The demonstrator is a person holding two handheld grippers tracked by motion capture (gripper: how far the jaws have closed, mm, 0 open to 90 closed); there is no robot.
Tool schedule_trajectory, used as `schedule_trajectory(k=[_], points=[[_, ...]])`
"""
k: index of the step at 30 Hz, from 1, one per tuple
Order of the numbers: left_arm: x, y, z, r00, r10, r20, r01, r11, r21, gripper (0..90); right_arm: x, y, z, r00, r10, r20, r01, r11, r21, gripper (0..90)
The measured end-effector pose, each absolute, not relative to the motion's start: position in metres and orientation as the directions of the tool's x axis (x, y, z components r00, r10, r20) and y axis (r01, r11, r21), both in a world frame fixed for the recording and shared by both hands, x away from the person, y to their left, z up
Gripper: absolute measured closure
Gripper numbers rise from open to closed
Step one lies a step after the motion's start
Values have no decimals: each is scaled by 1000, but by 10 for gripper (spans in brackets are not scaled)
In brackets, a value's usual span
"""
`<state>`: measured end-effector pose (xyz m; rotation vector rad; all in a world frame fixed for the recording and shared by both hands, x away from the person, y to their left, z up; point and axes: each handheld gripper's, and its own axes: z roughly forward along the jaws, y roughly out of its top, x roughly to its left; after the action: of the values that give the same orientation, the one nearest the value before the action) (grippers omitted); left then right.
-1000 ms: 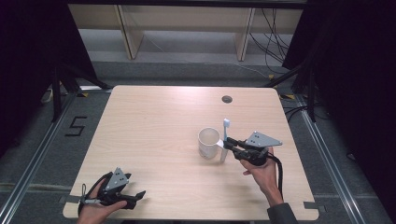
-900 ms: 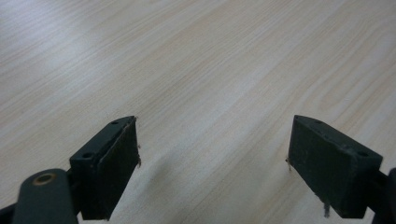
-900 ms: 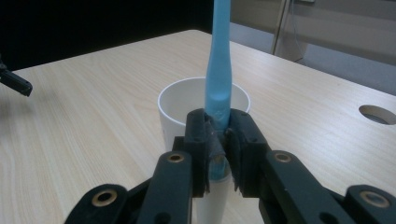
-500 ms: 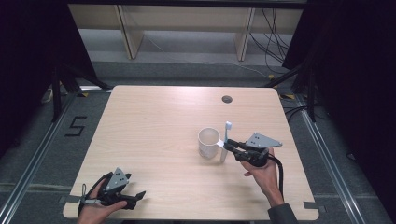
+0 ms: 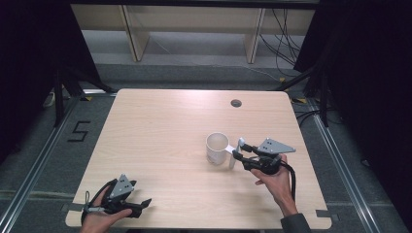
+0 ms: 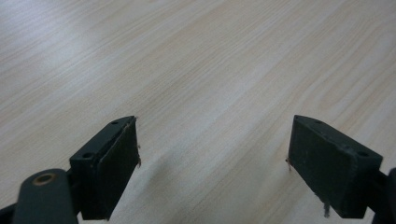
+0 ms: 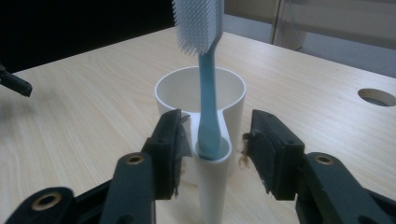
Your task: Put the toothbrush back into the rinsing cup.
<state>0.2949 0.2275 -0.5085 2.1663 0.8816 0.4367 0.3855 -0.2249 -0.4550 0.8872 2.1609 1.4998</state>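
I see my right tool (image 7: pixel 212 154) spread open around the small side tube of the white cup (image 5: pixel 217 148) where the blue toothbrush (image 7: pixel 205 84) stands upright, while my left tool (image 6: pixel 212 163) gapes empty above the counter (image 5: pixel 160 131).

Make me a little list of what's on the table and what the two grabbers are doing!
table: light wood, round hole near the far edge
cup: white, with a small side tube
toothbrush: blue handle upright in the side tube, bristles on top
right gripper: open, jaws on either side of the tube, not squeezing
left gripper: open, over bare wood near the front left corner, holding nothing
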Motion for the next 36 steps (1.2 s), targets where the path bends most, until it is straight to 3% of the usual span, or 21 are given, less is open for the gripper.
schedule_trajectory(k=[9,11,21,23,36], points=[[295,227,-508,704,710,31,455,-484,748,156,378,-228,-449,-708,698,105,339,206,918,439],[295,227,-508,698,716,33,460,-483,746,156,380,-230,-448,-710,701,66,309,225,924,419],[294,227,-508,698,715,31,458,-480,748,156,376,-230,-446,-683,721,116,352,186,917,333],[294,228,-508,700,713,34,457,-484,746,156,378,-232,-446,-686,723,81,320,200,926,317],[294,228,-507,699,715,33,457,-482,748,157,370,-237,-447,-666,742,76,330,202,922,303]])
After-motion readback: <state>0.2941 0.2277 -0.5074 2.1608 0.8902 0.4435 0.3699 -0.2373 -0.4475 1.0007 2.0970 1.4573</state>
